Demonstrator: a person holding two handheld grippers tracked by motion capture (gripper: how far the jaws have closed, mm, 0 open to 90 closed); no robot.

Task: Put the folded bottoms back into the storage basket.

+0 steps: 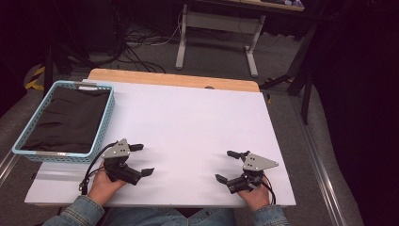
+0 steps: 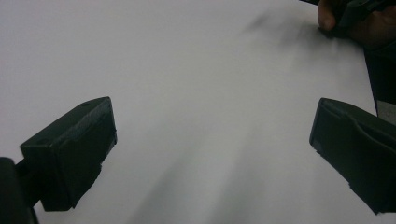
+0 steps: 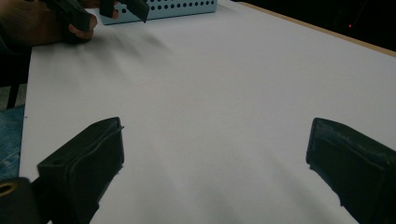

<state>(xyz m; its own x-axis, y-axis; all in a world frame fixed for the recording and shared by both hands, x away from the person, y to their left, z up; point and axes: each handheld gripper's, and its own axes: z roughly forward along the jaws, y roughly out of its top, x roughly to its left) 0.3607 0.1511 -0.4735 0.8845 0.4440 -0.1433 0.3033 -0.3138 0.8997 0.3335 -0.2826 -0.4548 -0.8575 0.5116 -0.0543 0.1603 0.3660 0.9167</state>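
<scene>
Basket (image 1: 104, 123): at the far left, a black cloth (image 1: 68, 118) lies inside.
Left gripper (image 1: 139, 159): I hold it with jaws wide apart, empty.
Table (image 1: 188, 117): bare between my hands.
Right gripper (image 1: 226, 165): jaws also spread, empty.
Advice: probably reach the cloth slowly, jaws kept apart.

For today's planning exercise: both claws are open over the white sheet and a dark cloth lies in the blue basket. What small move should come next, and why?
Probably swing the left claw toward the blue basket. It is the nearer one, its jaws stand apart and empty, and the dark cloth is the one loose item to grasp. The right claw can wait.
</scene>
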